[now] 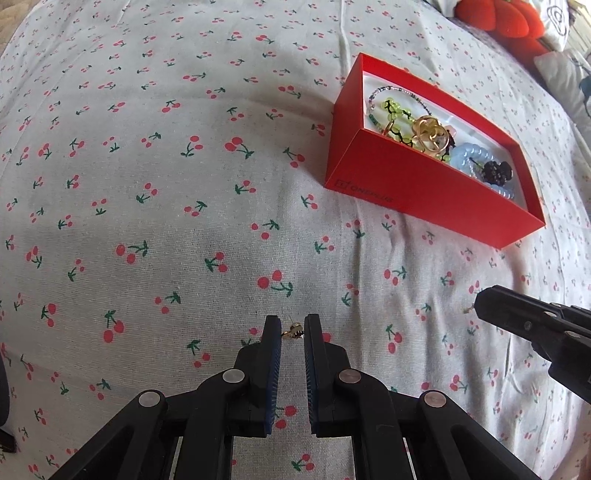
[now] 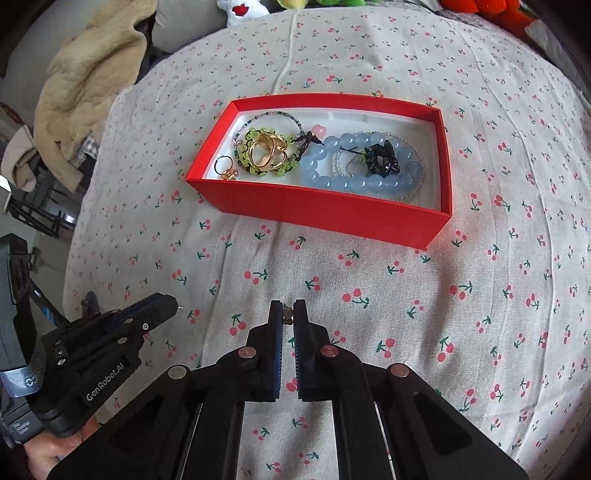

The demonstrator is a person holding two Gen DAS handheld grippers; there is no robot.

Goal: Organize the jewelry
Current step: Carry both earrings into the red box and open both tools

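A red box (image 2: 332, 210) on the cherry-print cloth holds a blue bead bracelet (image 2: 332, 177), a green bead bracelet (image 2: 255, 170), gold rings (image 2: 267, 153) and a dark flower piece (image 2: 380, 158). The box also shows in the left wrist view (image 1: 424, 195). My left gripper (image 1: 292, 330) is shut on a small gold earring (image 1: 293, 330) just above the cloth. My right gripper (image 2: 288, 315) is shut on a small stud earring (image 2: 288, 315), in front of the box. The left gripper shows in the right wrist view (image 2: 162, 306), with a pin sticking out of its tip.
A beige blanket (image 2: 88, 85) lies past the cloth's far left edge. Red plush toys (image 1: 506, 18) sit behind the box. A white cord (image 2: 288, 51) runs across the far cloth. A dark rack (image 2: 33, 210) stands at the left.
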